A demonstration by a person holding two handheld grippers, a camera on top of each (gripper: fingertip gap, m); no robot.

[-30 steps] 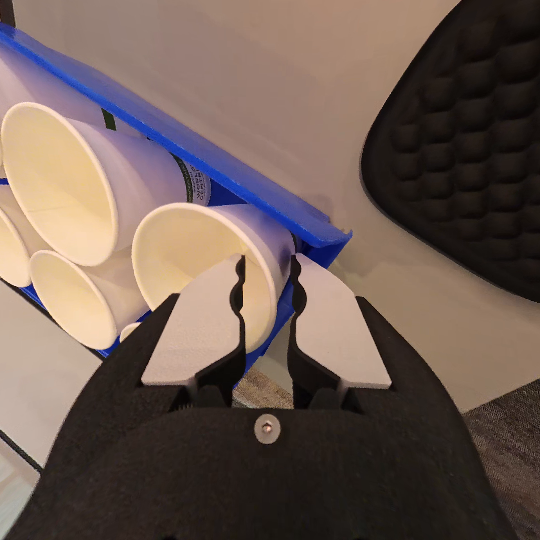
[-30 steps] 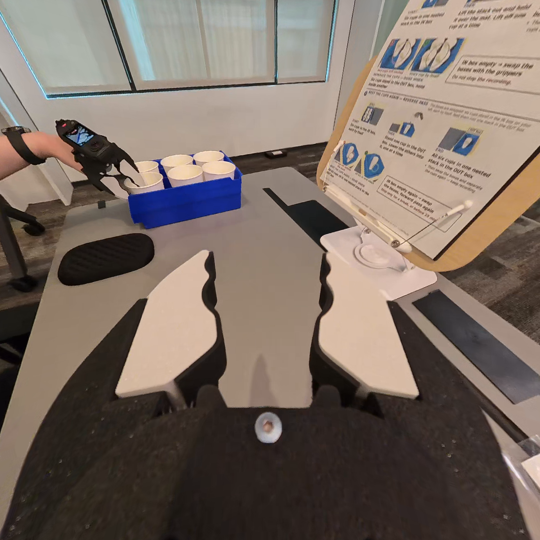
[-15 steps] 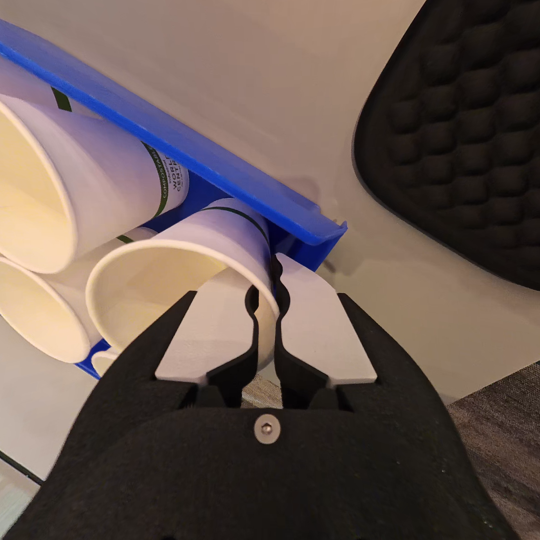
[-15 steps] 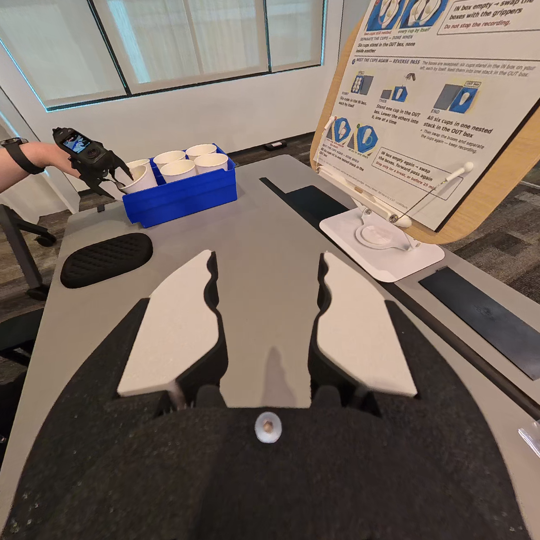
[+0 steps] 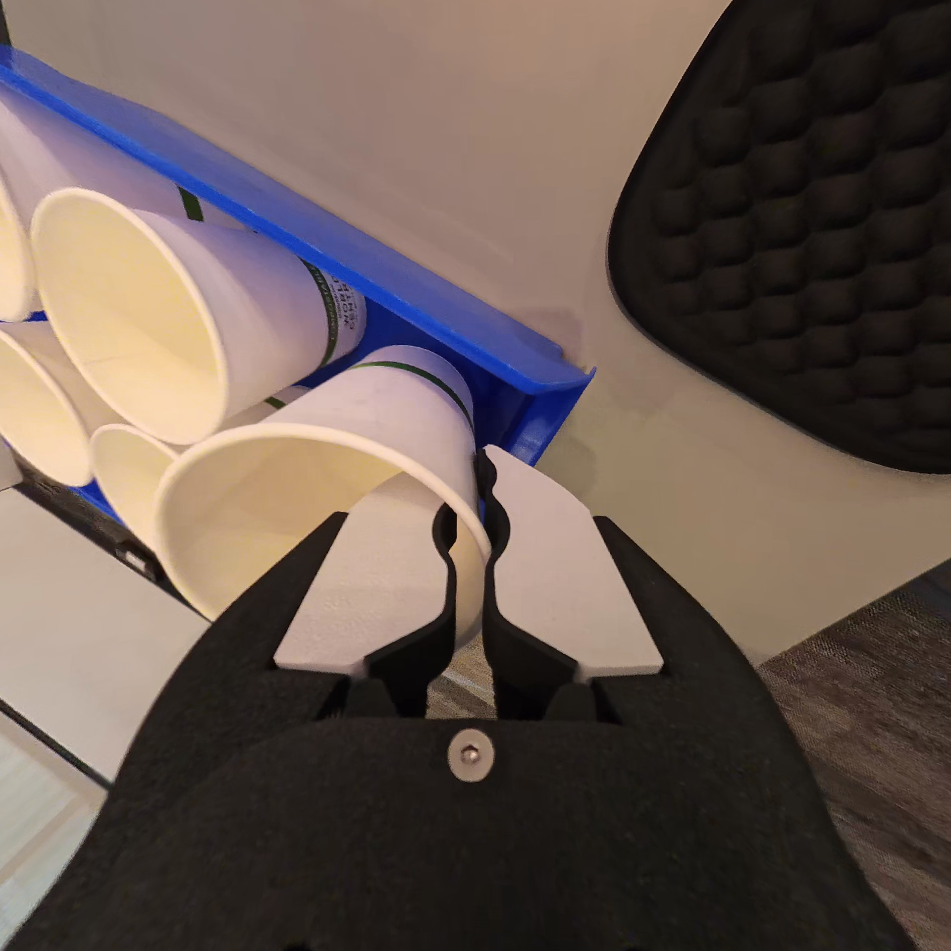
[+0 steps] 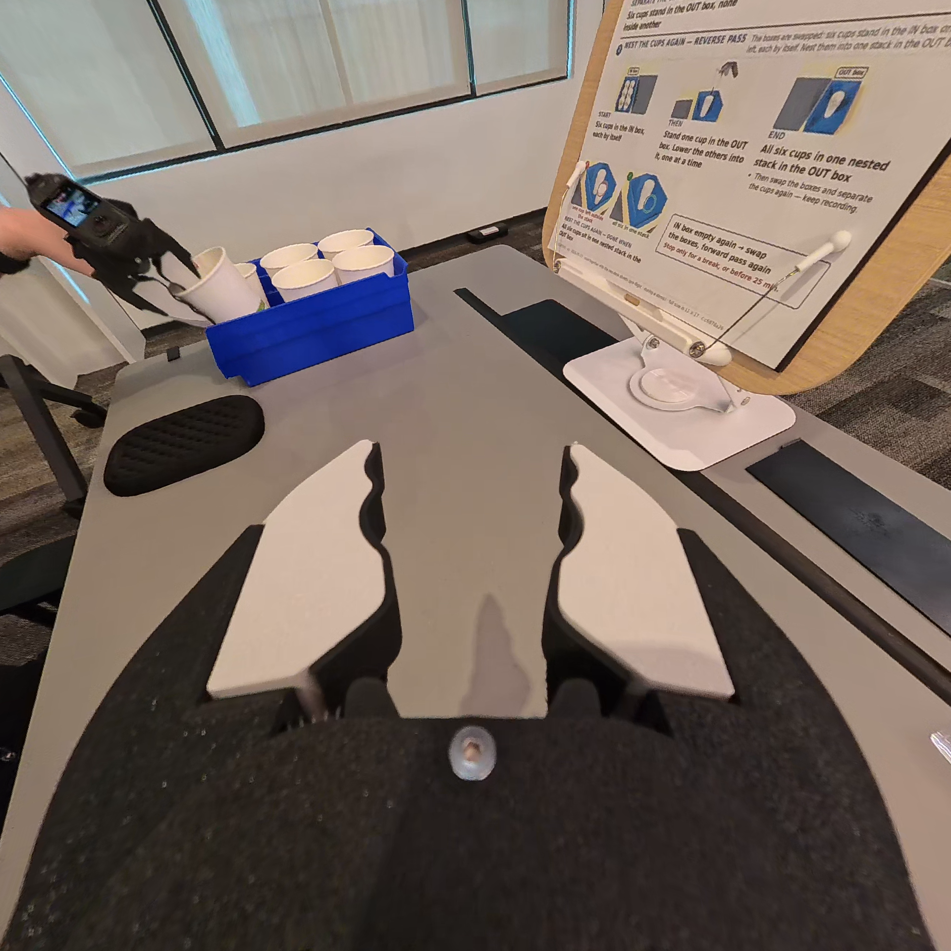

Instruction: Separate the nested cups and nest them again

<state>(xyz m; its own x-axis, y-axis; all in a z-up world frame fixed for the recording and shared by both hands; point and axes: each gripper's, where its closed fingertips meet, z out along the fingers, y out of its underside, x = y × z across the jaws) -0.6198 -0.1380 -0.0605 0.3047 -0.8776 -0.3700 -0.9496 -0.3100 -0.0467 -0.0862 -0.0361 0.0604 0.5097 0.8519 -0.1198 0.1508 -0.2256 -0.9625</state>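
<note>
My left gripper [image 5: 471, 507] is shut on the rim wall of a white paper cup [image 5: 360, 453], one finger inside it and one outside. The cup is tilted and raised at the end of the blue box [image 5: 391, 288], where several other white cups [image 5: 154, 319] stand. In the right wrist view the held cup [image 6: 218, 288] leans out over the blue box's [image 6: 319, 329] left end, held by the left gripper [image 6: 177, 278]. My right gripper [image 6: 471, 458] is open and empty, low over the grey table [image 6: 463, 391].
A black dimpled pad [image 6: 182, 445] lies on the table in front of the box, also in the left wrist view [image 5: 803, 247]. A board with an instruction sheet [image 6: 746, 170] on a white stand [image 6: 684, 406] is at the right. Black strips [image 6: 859, 514] lie along the right side.
My left gripper closed on the cup's rim, then lifted and tilted the cup up out of the box's end. The right gripper stayed open, shifting slightly.
</note>
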